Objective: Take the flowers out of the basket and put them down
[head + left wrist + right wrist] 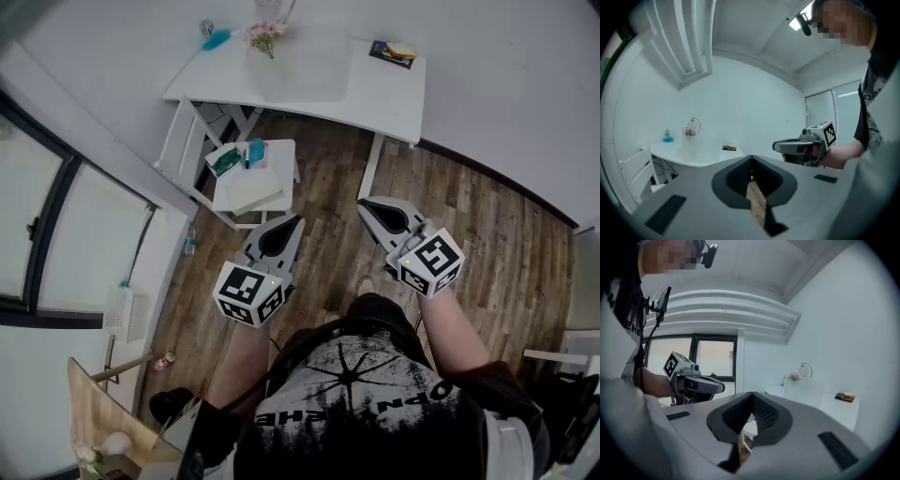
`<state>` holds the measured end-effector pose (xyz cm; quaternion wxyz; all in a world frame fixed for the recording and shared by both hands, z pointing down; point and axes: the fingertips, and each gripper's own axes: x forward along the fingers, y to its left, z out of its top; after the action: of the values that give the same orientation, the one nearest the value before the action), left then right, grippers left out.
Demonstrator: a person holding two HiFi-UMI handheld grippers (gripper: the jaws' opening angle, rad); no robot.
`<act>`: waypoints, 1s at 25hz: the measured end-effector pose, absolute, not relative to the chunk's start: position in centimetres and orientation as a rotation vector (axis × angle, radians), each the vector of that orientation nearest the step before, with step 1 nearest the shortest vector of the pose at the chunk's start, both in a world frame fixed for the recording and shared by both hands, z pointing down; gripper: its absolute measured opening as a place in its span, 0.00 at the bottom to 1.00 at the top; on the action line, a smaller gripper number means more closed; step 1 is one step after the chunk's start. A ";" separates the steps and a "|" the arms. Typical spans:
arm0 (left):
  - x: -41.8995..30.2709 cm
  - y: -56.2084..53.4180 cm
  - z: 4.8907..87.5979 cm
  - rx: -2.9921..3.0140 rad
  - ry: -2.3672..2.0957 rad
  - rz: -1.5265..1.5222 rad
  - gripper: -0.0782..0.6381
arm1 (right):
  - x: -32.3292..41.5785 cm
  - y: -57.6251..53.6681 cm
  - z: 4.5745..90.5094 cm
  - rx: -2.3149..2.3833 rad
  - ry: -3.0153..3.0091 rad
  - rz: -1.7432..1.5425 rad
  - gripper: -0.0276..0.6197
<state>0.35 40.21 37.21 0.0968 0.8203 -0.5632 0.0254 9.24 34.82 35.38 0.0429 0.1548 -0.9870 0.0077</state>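
The flowers (265, 36), small and pink, sit in their basket (695, 123) at the back of the white counter (375, 98), close to the wall. The basket's thin wire hoop arches above them. On the same back edge of the counter a blue thing (217, 39) lies to the left of the flowers, and a dark book (392, 52) with something yellow on it lies well to their right, near the counter's far corner. A white chair (253, 183) holding a few items stands just in front of the counter's left end.

Both grippers are held out over the wooden floor (469, 225), well short of the counter and pointing toward it. The left gripper (292, 223) has its jaws pressed together with nothing between them; only floor shows through the slot behind the tips. The right gripper (367, 207) is likewise fully closed and empty. The two are level with each other and apart, neither touching anything
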 end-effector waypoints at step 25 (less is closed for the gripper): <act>0.4 40.0 38.0 2.408 -1.660 0.053 0.13 | 9.2 34.4 35.9 0.473 -3.059 0.144 0.07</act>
<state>0.44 40.04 37.98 0.1080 0.8185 -0.5640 0.0179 9.19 34.42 35.91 0.0213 0.1525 -0.9870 0.0463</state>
